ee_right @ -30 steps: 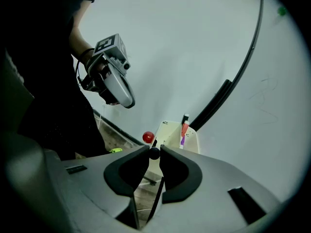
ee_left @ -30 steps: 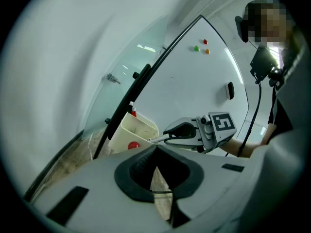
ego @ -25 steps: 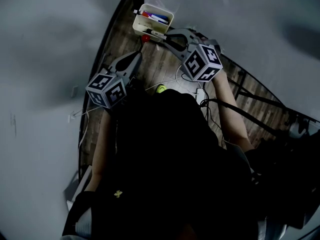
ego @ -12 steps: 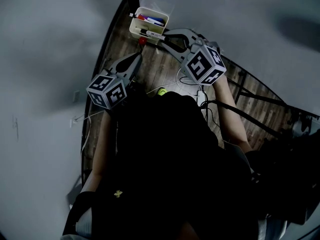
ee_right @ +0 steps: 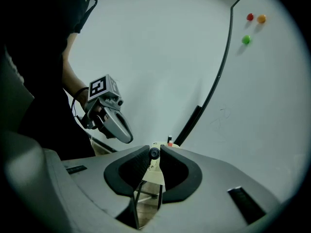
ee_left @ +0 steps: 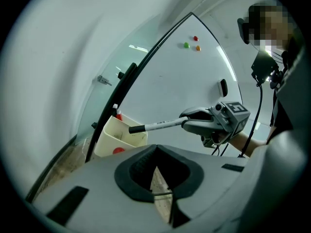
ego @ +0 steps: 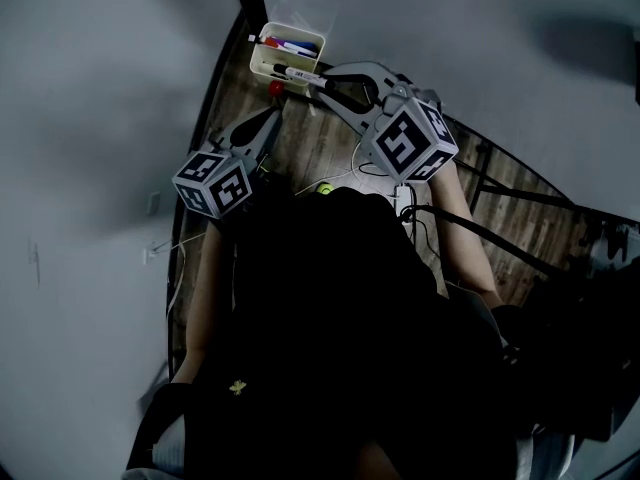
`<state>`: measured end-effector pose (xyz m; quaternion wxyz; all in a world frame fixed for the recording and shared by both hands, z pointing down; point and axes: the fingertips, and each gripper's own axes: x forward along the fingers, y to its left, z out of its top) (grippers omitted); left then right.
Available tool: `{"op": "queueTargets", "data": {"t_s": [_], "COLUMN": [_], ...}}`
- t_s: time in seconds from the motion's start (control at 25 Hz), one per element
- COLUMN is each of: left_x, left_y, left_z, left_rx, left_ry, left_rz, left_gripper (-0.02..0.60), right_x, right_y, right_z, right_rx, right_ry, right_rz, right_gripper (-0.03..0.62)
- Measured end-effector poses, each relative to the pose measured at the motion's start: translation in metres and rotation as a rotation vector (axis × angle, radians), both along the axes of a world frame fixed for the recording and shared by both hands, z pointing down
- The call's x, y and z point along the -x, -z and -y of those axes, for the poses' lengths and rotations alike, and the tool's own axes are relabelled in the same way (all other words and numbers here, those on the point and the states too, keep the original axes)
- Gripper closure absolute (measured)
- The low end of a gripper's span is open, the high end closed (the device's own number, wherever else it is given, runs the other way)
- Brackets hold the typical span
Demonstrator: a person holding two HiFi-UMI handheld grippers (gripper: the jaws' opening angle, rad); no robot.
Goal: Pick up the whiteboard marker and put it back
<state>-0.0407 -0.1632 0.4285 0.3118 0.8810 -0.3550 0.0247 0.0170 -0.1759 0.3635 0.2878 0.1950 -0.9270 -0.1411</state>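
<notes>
Two tongs are at work, and only one carries anything. The right tongs [ee_right: 154, 152] are clamped on the tail of the whiteboard marker [ee_left: 159, 125], which juts straight out past their tips. Its dark capped end sits over the near rim of the cream box [ego: 262, 60], above the opening and not down inside. The left tongs [ee_left: 155, 148] have their jaws pressed together with nothing between them. They sit lower and to the left, well apart from the marker and from the box, so the gap between the two tools is open. Red and blue markers [ego: 298, 43] already lie across the box's far half, while the near half shows bare wall. The whiteboard's dark frame [ee_left: 112, 106] runs just beside the box on its left, a hard edge close to that side. To the right the whiteboard [ee_left: 184, 81] is a wide blank face, with three magnets [ee_right: 246, 40] high up and far from the tongs. Below, a wood-grain surface [ego: 310, 128] shows between the two tools, with white cables [ego: 345, 163] trailing near the person's body.
</notes>
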Motion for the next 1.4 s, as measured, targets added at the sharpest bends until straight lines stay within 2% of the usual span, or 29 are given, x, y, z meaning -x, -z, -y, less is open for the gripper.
{"op": "queueTargets", "data": {"t_s": [0.76, 1.0, 1.4], "left_x": [-0.017, -0.023, -0.024], "left_y": [-0.01, -0.008, -0.011], "left_z": [0.004, 0.003, 0.003], "left_rx": [0.0, 0.01, 0.021], "left_ry": [-0.011, -0.019, -0.037], "left_rz": [0.017, -0.025, -0.028], "left_gripper": [0.549, 0.549, 0.549], "right_x": [-0.014, -0.016, -0.015], "right_y": [0.014, 0.016, 0.018], "right_z": [-0.014, -0.015, -0.012], "right_rx": [-0.026, -0.032, -0.035], "right_ry": [-0.016, -0.017, -0.032], "right_rz": [0.02, 0.019, 0.028], "right_gripper": [0.508, 0.509, 0.508]}}
